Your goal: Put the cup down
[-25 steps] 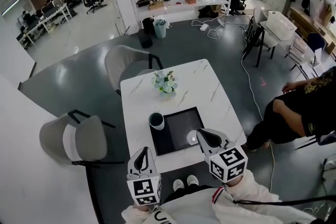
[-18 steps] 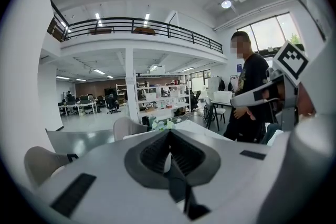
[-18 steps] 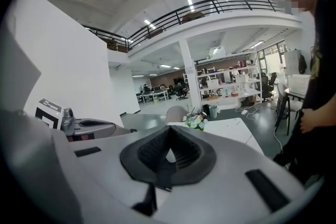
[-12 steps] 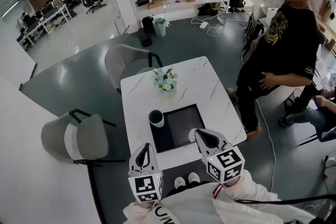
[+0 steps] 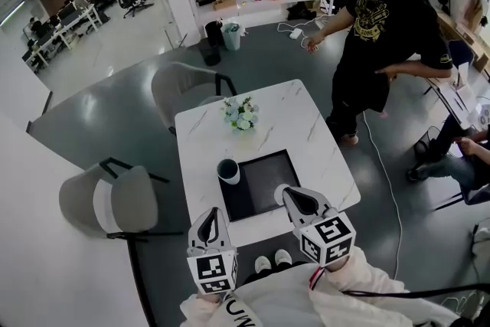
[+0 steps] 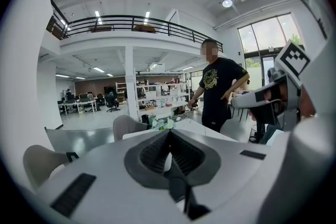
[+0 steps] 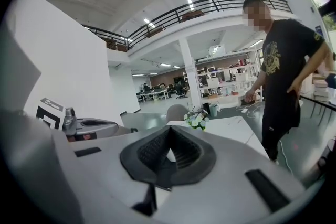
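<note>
Left gripper [image 5: 210, 217], right gripper [image 5: 291, 194]: held over near tabletop [image 5: 314, 142] edge, jaws fully closed, nothing gripped, unmoved.
Cup [image 5: 228, 173]: upright at tray's [image 5: 272, 172] left edge, untouched, unmoved; placement judged complete.
Bystander [image 5: 383, 27]: seated a second ago, now standing beyond tabletop's far right corner.

Partly hidden and cut-off parts of a table scene

The right gripper [image 5: 289, 194] covers the near right corner of the tray [image 5: 264, 172]. A small white thing [image 5: 279, 192] at its tip is too covered to identify. The picture's right edge cuts off a seated person [image 5: 463, 168].
</note>
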Motion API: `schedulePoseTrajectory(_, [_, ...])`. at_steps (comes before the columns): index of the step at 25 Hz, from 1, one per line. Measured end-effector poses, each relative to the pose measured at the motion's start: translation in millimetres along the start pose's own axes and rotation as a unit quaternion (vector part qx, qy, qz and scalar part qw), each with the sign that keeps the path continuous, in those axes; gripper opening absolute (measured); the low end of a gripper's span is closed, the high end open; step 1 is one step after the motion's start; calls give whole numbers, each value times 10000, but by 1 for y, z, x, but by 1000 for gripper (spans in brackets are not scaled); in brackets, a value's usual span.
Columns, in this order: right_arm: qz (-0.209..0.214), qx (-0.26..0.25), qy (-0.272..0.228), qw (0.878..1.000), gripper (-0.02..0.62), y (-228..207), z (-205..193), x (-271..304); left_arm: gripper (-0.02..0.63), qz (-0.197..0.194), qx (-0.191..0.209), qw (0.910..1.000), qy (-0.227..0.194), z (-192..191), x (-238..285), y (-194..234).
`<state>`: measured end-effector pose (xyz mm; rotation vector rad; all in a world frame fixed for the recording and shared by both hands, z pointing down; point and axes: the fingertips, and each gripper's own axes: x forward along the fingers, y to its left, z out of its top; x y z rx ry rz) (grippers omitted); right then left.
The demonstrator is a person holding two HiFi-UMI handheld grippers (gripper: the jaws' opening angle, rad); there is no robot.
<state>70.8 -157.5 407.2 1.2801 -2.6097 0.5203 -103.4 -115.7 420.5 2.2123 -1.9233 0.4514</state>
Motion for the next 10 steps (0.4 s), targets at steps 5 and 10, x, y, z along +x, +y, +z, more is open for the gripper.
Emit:
schedulePoseTrajectory(5, [-10, 9, 26, 10000, 5, 3, 1, 1, 9, -12, -17, 10000, 36, 0, 1, 3])
schedulePoseTrajectory(10, [-53, 45, 39, 10000, 5, -3, -4, 7, 9, -35, -16, 10000, 41, -3, 10, 4])
